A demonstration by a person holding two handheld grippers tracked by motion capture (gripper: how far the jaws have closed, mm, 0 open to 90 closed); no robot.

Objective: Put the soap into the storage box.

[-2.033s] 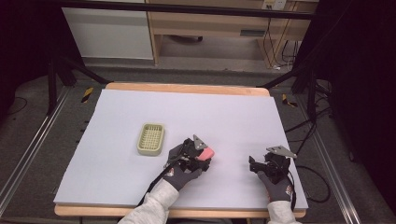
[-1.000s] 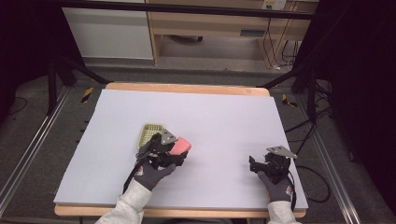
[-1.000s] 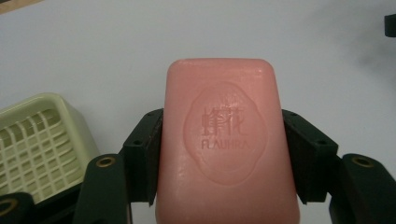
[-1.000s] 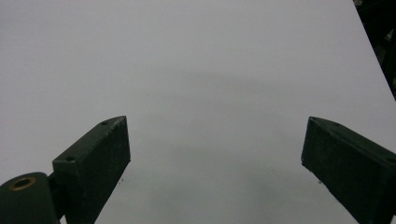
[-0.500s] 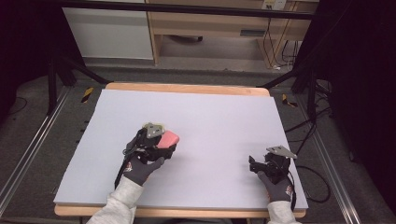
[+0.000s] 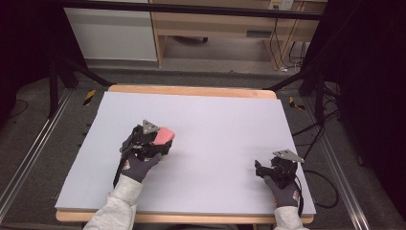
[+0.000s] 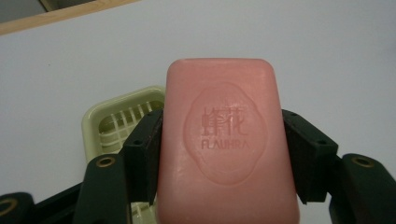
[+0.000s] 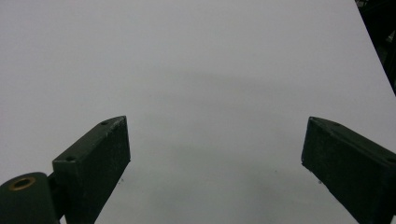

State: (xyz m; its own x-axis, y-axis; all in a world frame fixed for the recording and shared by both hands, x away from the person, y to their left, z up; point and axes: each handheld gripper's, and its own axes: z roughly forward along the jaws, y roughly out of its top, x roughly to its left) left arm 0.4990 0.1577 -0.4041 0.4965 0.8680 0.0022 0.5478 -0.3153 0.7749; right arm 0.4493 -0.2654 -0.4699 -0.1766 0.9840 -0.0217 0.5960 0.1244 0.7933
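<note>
A pink bar of soap (image 7: 226, 140) stamped FLAUHRA sits clamped between the black jaws of my left gripper (image 7: 223, 140). In the high view the soap (image 6: 164, 135) is held at the left middle of the table, with my left gripper (image 6: 160, 139) shut on it. A pale yellow-green slotted soap dish (image 7: 119, 123) lies on the table just below and behind the soap, mostly covered by the hand in the high view. My right gripper (image 6: 269, 170) rests at the near right of the table, and its jaws (image 8: 215, 158) stand wide open with nothing between them.
The pale lilac table top (image 6: 220, 120) has a wooden edge (image 6: 191, 90) at the far side. Black stand legs and cables (image 6: 316, 124) run along the right side of the table. Metal rails (image 6: 28, 158) lie on the floor at the left.
My left gripper has carried the soap leftward from the table's middle until it hangs over the soap dish. The right gripper has not moved.
</note>
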